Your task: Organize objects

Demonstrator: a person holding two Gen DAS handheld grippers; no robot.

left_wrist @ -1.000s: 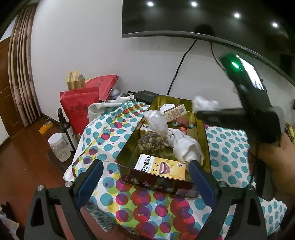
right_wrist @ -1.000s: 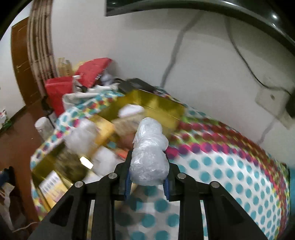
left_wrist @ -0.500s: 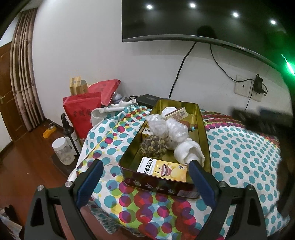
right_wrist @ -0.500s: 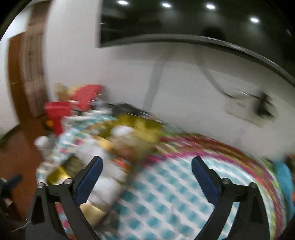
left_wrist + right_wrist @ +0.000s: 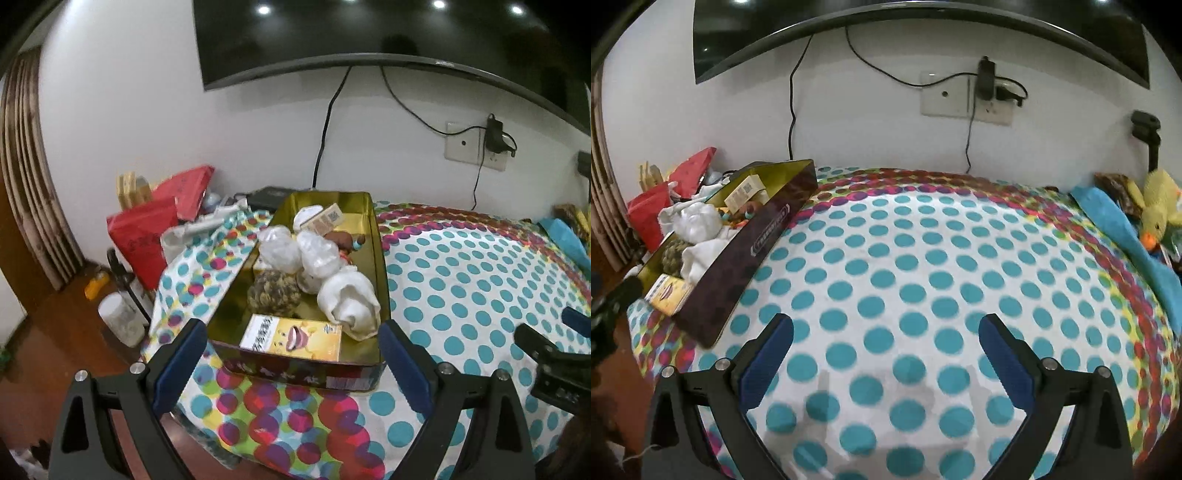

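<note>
A gold-lined tin box stands at the left end of the polka-dot cloth. It holds two clear plastic bundles, a white cloth bundle, a bag of dried buds, a yellow medicine box and small cartons. My left gripper is open and empty just in front of the box. My right gripper is open and empty over bare cloth, with the box to its left.
Red bags, a dark bottle and a white jar stand left of the table. A yellow plush duck and blue cloth lie at the far right. Cables and a wall socket are behind.
My right gripper let go of the clear plastic bundle into the box, opened, and swung right over the cloth. My left gripper stayed in place.
</note>
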